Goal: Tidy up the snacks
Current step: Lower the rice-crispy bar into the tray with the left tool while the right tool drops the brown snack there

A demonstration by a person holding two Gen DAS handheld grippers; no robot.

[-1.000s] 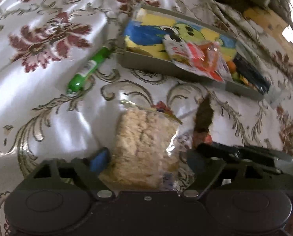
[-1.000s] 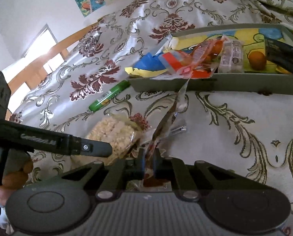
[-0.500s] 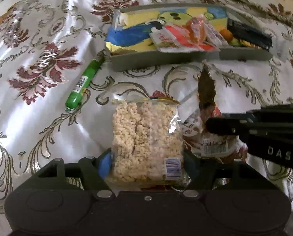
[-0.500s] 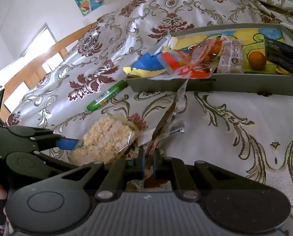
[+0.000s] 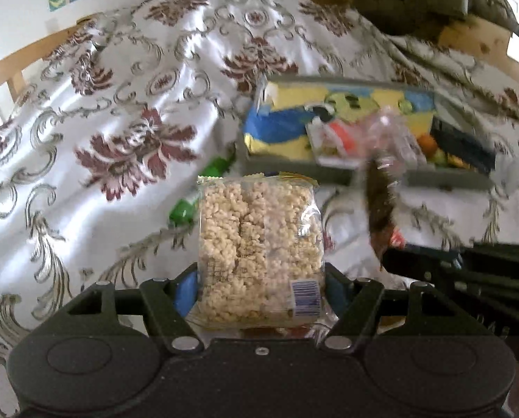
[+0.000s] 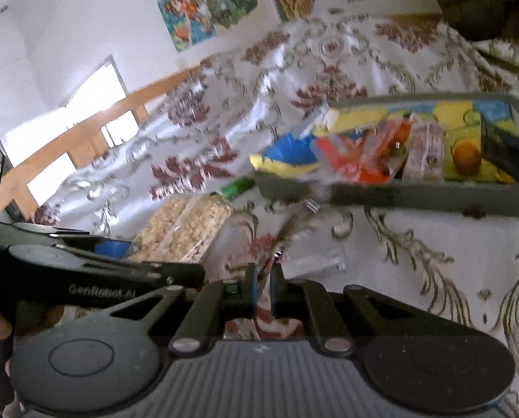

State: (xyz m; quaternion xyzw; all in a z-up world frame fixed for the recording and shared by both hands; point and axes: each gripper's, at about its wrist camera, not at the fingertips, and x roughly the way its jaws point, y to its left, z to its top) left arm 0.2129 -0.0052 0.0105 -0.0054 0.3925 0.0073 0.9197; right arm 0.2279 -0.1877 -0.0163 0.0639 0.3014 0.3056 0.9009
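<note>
My left gripper (image 5: 259, 285) is shut on a clear pack of puffed rice bars (image 5: 259, 247) and holds it above the cloth; the pack also shows in the right wrist view (image 6: 186, 230). My right gripper (image 6: 262, 278) is shut on a thin clear snack wrapper with brown contents (image 6: 283, 240), seen edge-on, which also shows in the left wrist view (image 5: 381, 202). The grey tray (image 5: 294, 170) holds a colourful sheet, red snack packets (image 6: 357, 163), an orange (image 6: 466, 156) and a dark packet.
A green marker (image 5: 196, 191) lies on the floral white cloth (image 5: 120, 139) left of the tray (image 6: 416, 198). Posters hang on the wall behind. A dark cushion sits at the far right. The left gripper's body (image 6: 85, 278) is close on my right gripper's left.
Both grippers have lifted with their packs and tilted up, so the wall and posters now show. The rice bar pack is off the cloth. The views are blurred by motion.
</note>
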